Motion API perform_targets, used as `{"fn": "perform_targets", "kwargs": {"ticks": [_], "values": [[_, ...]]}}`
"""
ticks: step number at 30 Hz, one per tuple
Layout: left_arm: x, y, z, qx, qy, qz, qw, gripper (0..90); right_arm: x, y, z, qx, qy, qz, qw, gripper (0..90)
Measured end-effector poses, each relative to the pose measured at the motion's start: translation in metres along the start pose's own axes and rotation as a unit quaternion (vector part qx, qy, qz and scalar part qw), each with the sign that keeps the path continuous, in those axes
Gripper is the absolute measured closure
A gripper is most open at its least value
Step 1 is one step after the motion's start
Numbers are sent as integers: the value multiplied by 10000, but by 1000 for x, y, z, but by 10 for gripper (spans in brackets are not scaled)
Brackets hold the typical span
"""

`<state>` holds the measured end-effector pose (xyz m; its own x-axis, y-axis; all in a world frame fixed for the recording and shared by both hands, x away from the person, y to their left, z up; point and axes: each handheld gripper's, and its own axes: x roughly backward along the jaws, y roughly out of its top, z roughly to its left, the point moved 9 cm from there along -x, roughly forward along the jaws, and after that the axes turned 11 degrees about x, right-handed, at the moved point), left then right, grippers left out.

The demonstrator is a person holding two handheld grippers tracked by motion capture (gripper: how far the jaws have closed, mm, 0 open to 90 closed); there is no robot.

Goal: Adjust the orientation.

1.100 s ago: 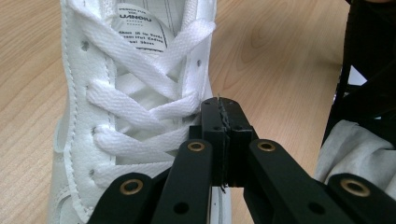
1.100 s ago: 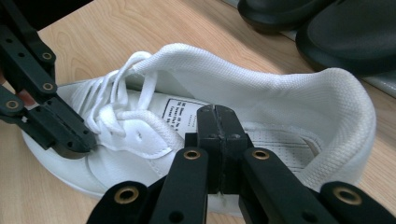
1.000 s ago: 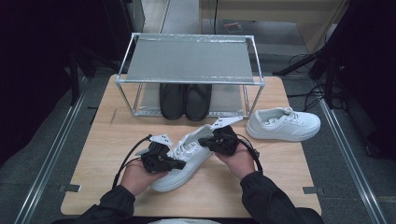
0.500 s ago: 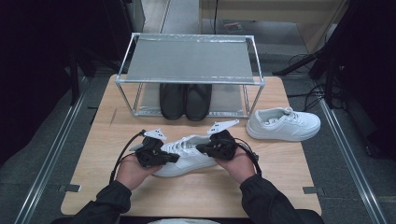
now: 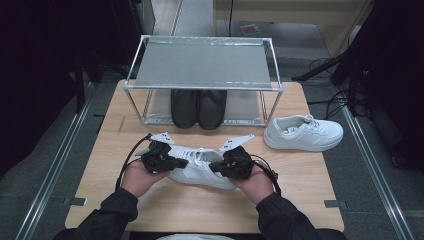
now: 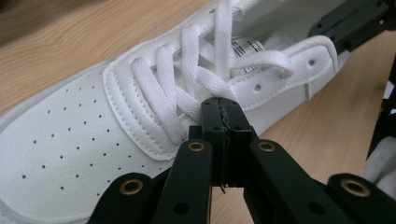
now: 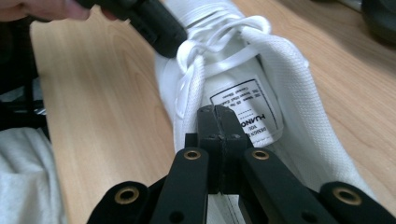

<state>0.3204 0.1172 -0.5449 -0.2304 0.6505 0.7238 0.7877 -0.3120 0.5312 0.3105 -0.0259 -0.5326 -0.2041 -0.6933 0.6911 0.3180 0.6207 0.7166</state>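
The white sneaker (image 5: 200,167) lies on the table (image 5: 305,180) in front of the shoe rack (image 5: 202,65), between the left gripper (image 5: 176,161) and the right gripper (image 5: 216,167). Both sets of jaws are closed – each appears to pinch a lace (image 6: 187,100). Judged light, with a soft upper and stiff sole; laces slip, so the collar or heel gives firmer hold.
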Motion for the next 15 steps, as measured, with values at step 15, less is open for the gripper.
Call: {"fn": "perform_targets", "kwargs": {"ticks": [15], "values": [[-4, 7, 3, -143, 119, 29, 9998, 899, 3, -1, 22, 35, 89, 83, 9999, 900]]}}
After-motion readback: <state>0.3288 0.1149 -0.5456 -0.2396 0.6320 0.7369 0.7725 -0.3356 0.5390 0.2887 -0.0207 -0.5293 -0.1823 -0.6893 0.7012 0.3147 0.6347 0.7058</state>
